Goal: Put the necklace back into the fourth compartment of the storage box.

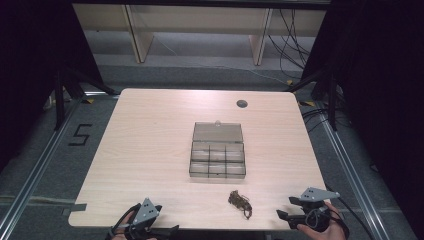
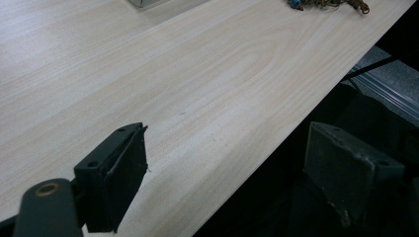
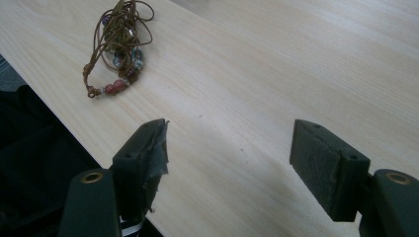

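Hovering at table (image 1: 150, 150) near edge: left gripper (image 2: 232, 173) jaws apart, straddling rim; right gripper (image 3: 230, 163) jaws apart, bare wood between, beaded cord bracelet (image 3: 116, 47) ahead near edge.

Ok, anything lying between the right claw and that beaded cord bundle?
No. In the right gripper view, bare wooden table separates the open right claw from the beaded cord bundle; the high view agrees.

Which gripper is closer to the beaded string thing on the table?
Right. The right gripper sits a short way to the right of the beaded cord; the left gripper is much farther off to its left, at the table's near edge.
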Action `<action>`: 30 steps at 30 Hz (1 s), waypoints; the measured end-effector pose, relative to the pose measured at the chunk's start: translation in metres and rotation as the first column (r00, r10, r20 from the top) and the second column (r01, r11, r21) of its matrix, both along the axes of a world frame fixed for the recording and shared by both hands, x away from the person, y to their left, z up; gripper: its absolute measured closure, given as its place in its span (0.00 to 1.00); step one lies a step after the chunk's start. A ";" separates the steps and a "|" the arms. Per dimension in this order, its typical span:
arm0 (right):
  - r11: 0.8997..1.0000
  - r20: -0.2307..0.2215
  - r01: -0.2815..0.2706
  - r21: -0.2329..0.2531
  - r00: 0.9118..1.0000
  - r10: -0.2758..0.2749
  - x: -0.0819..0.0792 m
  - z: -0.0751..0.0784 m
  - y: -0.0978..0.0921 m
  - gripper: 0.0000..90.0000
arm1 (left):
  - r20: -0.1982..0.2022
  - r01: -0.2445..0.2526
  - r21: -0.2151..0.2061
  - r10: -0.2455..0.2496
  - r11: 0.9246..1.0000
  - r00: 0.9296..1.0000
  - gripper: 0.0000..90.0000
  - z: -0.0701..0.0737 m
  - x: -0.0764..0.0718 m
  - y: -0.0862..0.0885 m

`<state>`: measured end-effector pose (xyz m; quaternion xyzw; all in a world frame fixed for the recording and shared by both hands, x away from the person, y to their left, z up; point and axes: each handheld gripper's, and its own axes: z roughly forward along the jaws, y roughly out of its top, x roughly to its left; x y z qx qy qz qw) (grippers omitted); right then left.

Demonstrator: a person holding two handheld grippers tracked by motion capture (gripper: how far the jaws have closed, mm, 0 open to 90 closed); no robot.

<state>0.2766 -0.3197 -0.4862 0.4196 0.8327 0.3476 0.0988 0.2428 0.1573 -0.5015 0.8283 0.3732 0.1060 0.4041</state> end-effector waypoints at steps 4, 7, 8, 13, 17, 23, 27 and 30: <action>1.000 0.010 -0.010 -0.013 1.000 0.010 0.001 0.000 -0.001 0.35 | -0.007 -0.010 -0.007 0.010 1.000 1.000 0.18 0.000 -0.001 -0.001; 0.999 0.019 -0.023 -0.024 1.000 0.024 0.002 0.001 -0.001 0.35 | -0.020 0.002 -0.001 -0.002 1.000 1.000 0.18 0.001 -0.001 0.000; 0.999 0.019 -0.023 -0.024 1.000 0.024 0.002 0.001 -0.001 0.35 | -0.020 0.002 -0.001 -0.002 1.000 1.000 0.18 0.001 -0.001 0.000; 1.000 -0.007 -0.011 -0.023 1.000 0.011 0.000 0.004 0.003 0.34 | -0.004 -0.008 0.008 0.008 1.000 1.000 0.18 0.000 -0.001 0.000; 0.999 -0.009 -0.027 -0.019 1.000 0.027 0.000 0.007 0.010 0.34 | -0.004 -0.009 0.009 0.009 1.000 1.000 0.18 0.000 -0.001 0.000; 0.996 -0.010 -0.077 -0.044 0.997 0.077 0.004 0.014 0.028 0.33 | -0.019 0.003 0.003 -0.003 1.000 1.000 0.18 0.000 -0.001 -0.001; 0.990 -0.053 -0.126 -0.064 0.991 0.123 0.010 0.022 0.047 0.33 | -0.016 0.000 0.013 0.000 1.000 1.000 0.18 0.000 0.000 0.000; 0.984 -0.056 -0.162 -0.079 0.986 0.158 0.015 0.025 0.057 0.33 | -0.018 0.003 0.006 -0.002 1.000 1.000 0.18 0.000 -0.001 0.000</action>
